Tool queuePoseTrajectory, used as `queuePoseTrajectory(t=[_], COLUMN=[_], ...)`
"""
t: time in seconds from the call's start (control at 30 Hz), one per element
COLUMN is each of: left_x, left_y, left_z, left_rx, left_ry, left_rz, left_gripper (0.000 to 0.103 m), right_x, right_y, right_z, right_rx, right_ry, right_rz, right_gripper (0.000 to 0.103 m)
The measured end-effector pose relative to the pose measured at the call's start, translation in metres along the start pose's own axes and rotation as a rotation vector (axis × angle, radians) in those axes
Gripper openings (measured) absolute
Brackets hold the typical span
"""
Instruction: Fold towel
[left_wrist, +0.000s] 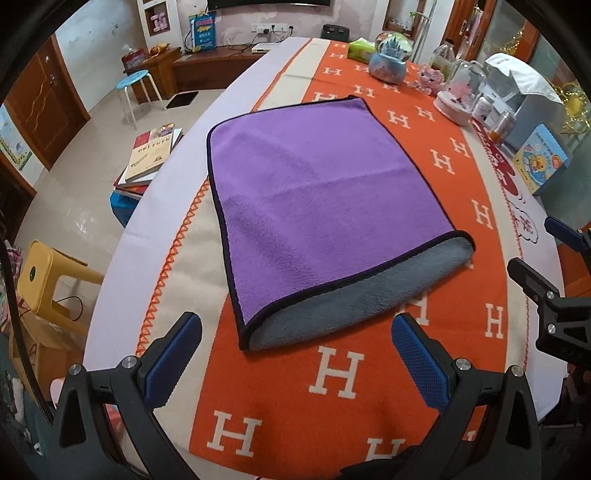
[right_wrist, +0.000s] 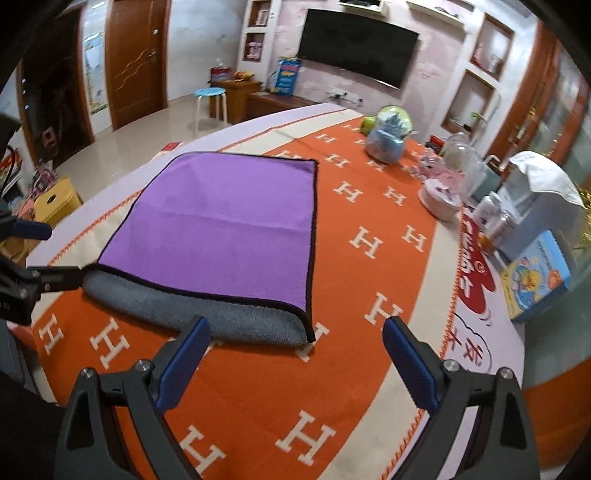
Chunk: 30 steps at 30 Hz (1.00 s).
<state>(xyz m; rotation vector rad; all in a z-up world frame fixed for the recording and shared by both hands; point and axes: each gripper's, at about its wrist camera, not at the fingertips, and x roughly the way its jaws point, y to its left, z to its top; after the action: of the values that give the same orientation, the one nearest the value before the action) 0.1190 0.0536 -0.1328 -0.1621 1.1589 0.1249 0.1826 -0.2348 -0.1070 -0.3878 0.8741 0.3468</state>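
A purple towel (left_wrist: 310, 184) with a black hem and a grey underside lies folded once on the orange H-patterned cloth (left_wrist: 332, 406); the grey layer sticks out along its near edge. It also shows in the right wrist view (right_wrist: 229, 218). My left gripper (left_wrist: 295, 350) is open and empty, just short of the towel's near edge. My right gripper (right_wrist: 295, 354) is open and empty, near the towel's near right corner. The right gripper also shows at the right edge of the left wrist view (left_wrist: 546, 258), and the left gripper at the left edge of the right wrist view (right_wrist: 55, 254).
Snow globes (left_wrist: 391, 59), a pink box (left_wrist: 452, 105), jars and a blue carton (left_wrist: 543, 162) stand along the table's far right side. A yellow stool (left_wrist: 40, 277), stacked books (left_wrist: 151, 155) and a blue stool (left_wrist: 133, 79) are on the floor to the left.
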Motion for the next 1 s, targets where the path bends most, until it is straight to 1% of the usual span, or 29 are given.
queuePoseTrajectory(t=[0.2, 0.3, 0.37, 0.5, 0.6, 0.73, 0.83, 0.93, 1.0], left_x=[0.025, 0.038, 0.047, 0.063, 0.072, 0.080, 0.084, 0.086, 0.087], left_y=[0.008, 0.013, 0.016, 0.020, 0.020, 0.019, 0.019, 0.019, 0.020], left_z=[0.000, 0.000, -0.001, -0.001, 0.000, 0.002, 0.003, 0.003, 0.003], left_rx=[-0.018, -0.034, -0.043, -0.061, -0.065, -0.064, -0.071, -0.080, -0.085], left_ry=[0.019, 0.043, 0.061, 0.088, 0.098, 0.106, 0.114, 0.122, 0.125], left_rz=[-0.012, -0.008, -0.006, -0.018, -0.019, -0.022, -0.034, -0.046, -0.056], left_gripper=[0.102, 0.102, 0.099, 0.098, 0.095, 0.094, 0.090, 0.082, 0.077], right_x=[0.030, 0.043, 0.052, 0.068, 0.078, 0.090, 0.096, 0.100, 0.101], right_y=[-0.002, -0.003, -0.003, -0.005, -0.005, -0.005, -0.004, -0.002, -0.002], right_z=[-0.006, -0.008, -0.009, -0.012, -0.013, -0.013, -0.013, -0.014, -0.014], right_rx=[-0.029, -0.039, -0.046, -0.045, -0.046, -0.047, -0.053, -0.057, -0.058], right_ry=[0.019, 0.030, 0.049, 0.082, 0.097, 0.114, 0.123, 0.141, 0.142], right_rz=[0.063, 0.096, 0.111, 0.136, 0.152, 0.177, 0.194, 0.212, 0.209], right_gripper=[0.091, 0.089, 0.086, 0.081, 0.078, 0.071, 0.069, 0.058, 0.055])
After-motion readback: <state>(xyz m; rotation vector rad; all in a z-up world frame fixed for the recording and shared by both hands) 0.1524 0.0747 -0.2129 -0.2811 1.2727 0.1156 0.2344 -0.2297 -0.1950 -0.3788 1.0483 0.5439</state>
